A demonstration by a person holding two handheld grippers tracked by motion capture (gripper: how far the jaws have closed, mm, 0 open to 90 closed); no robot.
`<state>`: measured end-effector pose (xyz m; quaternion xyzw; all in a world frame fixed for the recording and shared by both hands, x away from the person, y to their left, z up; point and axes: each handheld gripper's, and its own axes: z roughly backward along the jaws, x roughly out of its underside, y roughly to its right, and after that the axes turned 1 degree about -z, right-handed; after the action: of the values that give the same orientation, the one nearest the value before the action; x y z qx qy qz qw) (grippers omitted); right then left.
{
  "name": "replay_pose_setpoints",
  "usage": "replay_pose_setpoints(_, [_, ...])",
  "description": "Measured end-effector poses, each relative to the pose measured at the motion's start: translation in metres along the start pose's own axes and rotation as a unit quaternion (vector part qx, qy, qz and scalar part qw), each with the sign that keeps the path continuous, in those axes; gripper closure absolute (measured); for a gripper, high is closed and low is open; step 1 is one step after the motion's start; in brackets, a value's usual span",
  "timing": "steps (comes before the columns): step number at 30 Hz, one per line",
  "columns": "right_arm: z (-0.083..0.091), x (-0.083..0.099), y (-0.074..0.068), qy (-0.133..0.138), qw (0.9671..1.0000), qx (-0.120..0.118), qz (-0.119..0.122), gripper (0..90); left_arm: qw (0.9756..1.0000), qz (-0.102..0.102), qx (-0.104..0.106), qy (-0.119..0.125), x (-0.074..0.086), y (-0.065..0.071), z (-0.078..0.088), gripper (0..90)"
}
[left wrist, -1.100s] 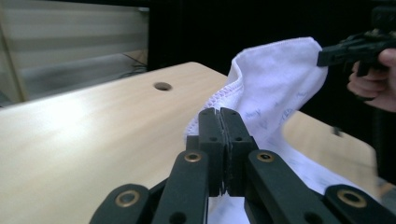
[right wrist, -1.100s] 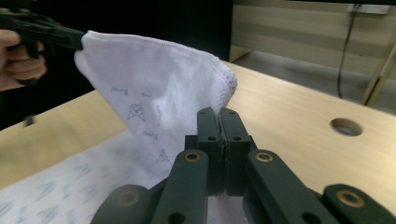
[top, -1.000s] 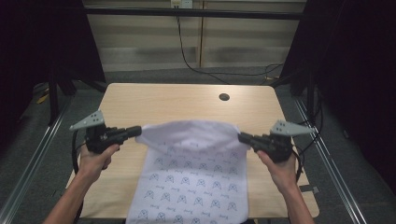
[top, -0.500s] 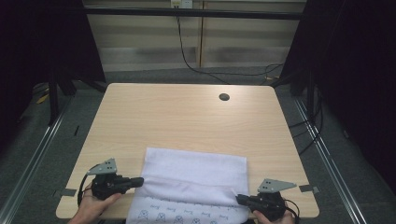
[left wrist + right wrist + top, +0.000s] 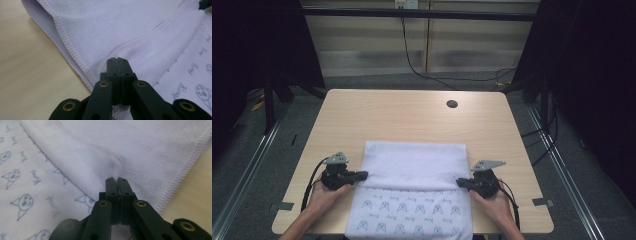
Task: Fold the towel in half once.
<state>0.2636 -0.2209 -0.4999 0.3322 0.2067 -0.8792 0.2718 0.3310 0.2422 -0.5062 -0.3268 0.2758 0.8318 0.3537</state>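
Note:
A white towel (image 5: 412, 167) lies on the table, its plain far part folded back over the part printed with small blue cat faces (image 5: 409, 212). My left gripper (image 5: 363, 174) sits low at the fold's left end, shut on the towel's stitched edge (image 5: 130, 45). My right gripper (image 5: 459, 182) is shut on the right end. In the left gripper view the jaws (image 5: 117, 60) meet over the hem. In the right gripper view the cloth (image 5: 140, 142) puckers where my gripper (image 5: 117, 179) pinches it.
The light wooden table (image 5: 412, 117) has a round cable hole (image 5: 452, 104) near its far right. The towel's near end hangs over the front edge. Dark floor, rails and cables surround the table.
Both grippers have come down and toward the person with the towel's edge. The towel, held up and spread a second ago, now lies folded on the table.

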Motion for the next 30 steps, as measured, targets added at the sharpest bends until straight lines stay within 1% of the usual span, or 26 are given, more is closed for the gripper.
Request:
replay_pose_setpoints(1, [-0.004,-0.004,0.004,0.002,1.0,0.001,-0.004,89.0,0.9999,-0.003,-0.012,-0.002,-0.005,-0.004,-0.004,89.3])
replay_pose_setpoints(2, [-0.009,-0.009,0.009,0.004,1.0,0.0,-0.009,89.1,0.9998,0.006,-0.019,0.0,-0.011,-0.01,-0.008,89.3])
replay_pose_setpoints(3, [-0.014,-0.016,0.016,0.006,0.9999,0.003,-0.011,89.1,0.9997,0.01,-0.022,0.002,-0.015,-0.014,-0.011,89.3])
replay_pose_setpoints(4, [-0.017,-0.02,0.02,0.004,0.9999,0.005,-0.014,89.1,0.9995,0.012,-0.028,0.006,-0.018,-0.02,-0.015,89.3])
replay_pose_setpoints(6, [-0.024,-0.029,0.029,0.008,0.9997,0.013,-0.019,89.1,0.9988,0.032,-0.031,0.018,-0.024,-0.031,-0.022,89.3])
replay_pose_setpoints(7, [-0.028,-0.032,0.034,0.013,0.9995,0.014,-0.025,89.1,0.9984,0.043,-0.03,0.019,-0.029,-0.038,-0.025,89.3])
replay_pose_setpoints(8, [-0.032,-0.037,0.039,0.014,0.9992,0.016,-0.032,89.1,0.9984,0.041,-0.034,0.02,-0.032,-0.041,-0.028,89.3])
replay_pose_setpoints(9, [-0.034,-0.04,0.042,0.017,0.9991,0.02,-0.034,89.0,0.9986,0.036,-0.039,0.01,-0.038,-0.045,-0.031,89.3])
replay_pose_setpoints(10, [-0.038,-0.043,0.046,0.018,0.9989,0.022,-0.036,89.0,0.9983,0.037,-0.045,0.007,-0.043,-0.05,-0.034,89.3])
replay_pose_setpoints(11, [-0.042,-0.048,0.051,0.019,0.9985,0.026,-0.043,89.0,0.9977,0.045,-0.05,0.009,-0.048,-0.054,-0.038,89.3])
replay_pose_setpoints(12, [-0.045,-0.053,0.054,0.018,0.998,0.034,-0.051,89.0,0.9973,0.047,-0.056,0.007,-0.053,-0.058,-0.042,89.3])
replay_pose_setpoints(14, [-0.052,-0.063,0.059,0.011,0.9976,0.046,-0.051,89.0,0.9966,0.044,-0.07,0.002,-0.063,-0.066,-0.049,89.3])
replay_pose_setpoints(15, [-0.055,-0.068,0.063,0.009,0.9971,0.052,-0.054,89.0,0.9966,0.043,-0.07,0.001,-0.066,-0.069,-0.051,89.3])
replay_pose_setpoints(16, [-0.057,-0.07,0.066,0.01,0.9968,0.055,-0.057,89.0,0.996,0.053,-0.071,0.005,-0.069,-0.072,-0.055,89.3])
replay_pose_setpoints(17, [-0.059,-0.073,0.069,0.011,0.9963,0.058,-0.061,89.0,0.996,0.051,-0.074,0.002,-0.073,-0.076,-0.057,89.3])
replay_pose_setpoints(18, [-0.062,-0.076,0.073,0.012,0.9958,0.064,-0.063,89.1,0.9957,0.048,-0.079,-0.002,-0.077,-0.079,-0.061,89.3])
replay_pose_setpoints(19, [-0.065,-0.08,0.076,0.013,0.9951,0.072,-0.067,89.1,0.9951,0.05,-0.086,-0.005,-0.081,-0.08,-0.063,89.2])
replay_pose_setpoints(21, [-0.069,-0.087,0.079,0.008,0.9939,0.085,-0.069,89.0,0.9942,0.052,-0.094,0.0,-0.084,-0.082,-0.068,89.3])
replay_pose_setpoints(22, [-0.071,-0.09,0.081,0.006,0.9933,0.093,-0.068,89.0,0.9933,0.066,-0.094,0.01,-0.085,-0.084,-0.07,89.3])
replay_pose_setpoints(24, [-0.073,-0.093,0.085,0.008,0.9917,0.101,-0.08,89.0,0.9924,0.081,-0.091,0.018,-0.085,-0.087,-0.072,89.3])
replay_pose_setpoints(25, [-0.074,-0.094,0.086,0.007,0.9918,0.104,-0.074,89.0,0.9922,0.087,-0.087,0.02,-0.085,-0.088,-0.071,89.2])
replay_pose_setpoints(26, [-0.074,-0.095,0.086,0.004,0.9919,0.104,-0.072,88.9,0.9924,0.086,-0.086,0.022,-0.084,-0.088,-0.069,89.3])
replay_pose_setpoints(27, [-0.073,-0.094,0.087,0.008,0.9921,0.102,-0.073,88.9,0.9927,0.088,-0.08,0.022,-0.083,-0.088,-0.067,89.3])
replay_pose_setpoints(28, [-0.071,-0.093,0.088,0.013,0.9921,0.098,-0.077,88.9,0.9932,0.083,-0.079,0.02,-0.082,-0.087,-0.064,89.4])
replay_pose_setpoints(29, [-0.069,-0.093,0.089,0.025,0.9922,0.091,-0.081,89.0,0.9933,0.082,-0.078,0.023,-0.081,-0.086,-0.061,89.3])
replay_pose_setpoints(30, [-0.065,-0.093,0.09,0.039,0.9916,0.085,-0.089,88.9,0.9933,0.084,-0.07,0.034,-0.081,-0.086,-0.055,89.3])
